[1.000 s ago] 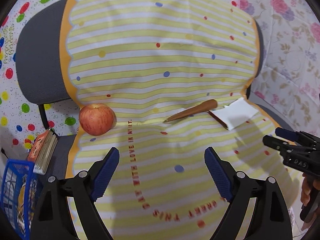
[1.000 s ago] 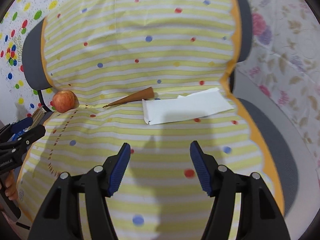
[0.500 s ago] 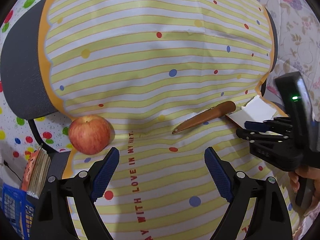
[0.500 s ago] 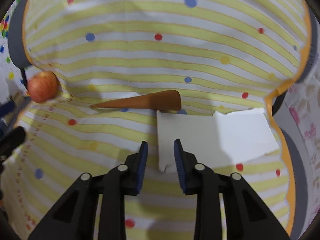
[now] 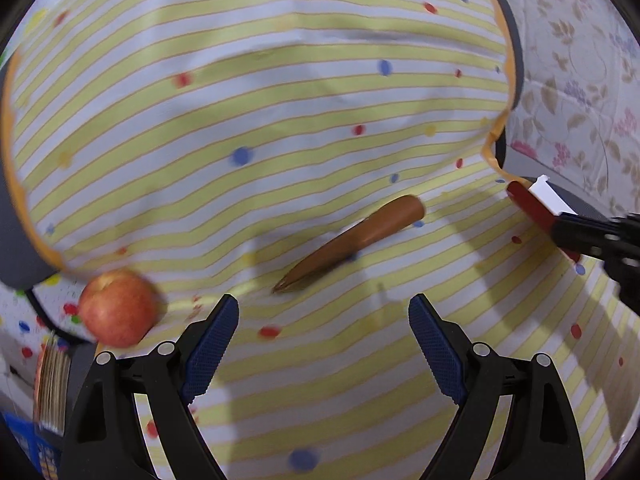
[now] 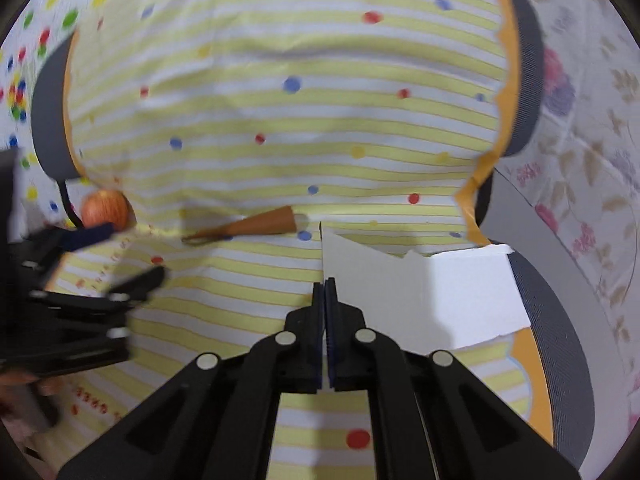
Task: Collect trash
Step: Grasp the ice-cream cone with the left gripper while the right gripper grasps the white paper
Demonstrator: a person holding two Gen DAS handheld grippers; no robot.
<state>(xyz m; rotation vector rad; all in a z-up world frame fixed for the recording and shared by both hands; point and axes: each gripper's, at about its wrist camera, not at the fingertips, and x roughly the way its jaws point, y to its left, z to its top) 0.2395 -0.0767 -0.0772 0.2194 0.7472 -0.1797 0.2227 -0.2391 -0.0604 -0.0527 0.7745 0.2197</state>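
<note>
A torn white cardboard piece [image 6: 432, 292] is pinched at its left edge by my right gripper [image 6: 325, 292], which is shut on it and holds it just above the chair seat. In the left wrist view the card [image 5: 542, 200] shows edge-on with a red underside, held by the right gripper [image 5: 568, 228]. A brown paper cone [image 5: 356, 240] lies on the striped yellow cloth [image 5: 280, 120], just ahead of my left gripper [image 5: 322, 328], which is open and empty. The cone [image 6: 252, 226] also shows in the right wrist view, left of the card.
A red apple [image 5: 118, 306] rests at the left edge of the seat, also seen in the right wrist view [image 6: 105, 209]. A stack of books [image 5: 52, 388] and a blue basket [image 5: 24, 444] sit lower left. Floral fabric [image 5: 580, 80] hangs at the right.
My right gripper closed on the white card and lifted its edge off the cloth. My left gripper moved forward toward the brown cone and stayed open.
</note>
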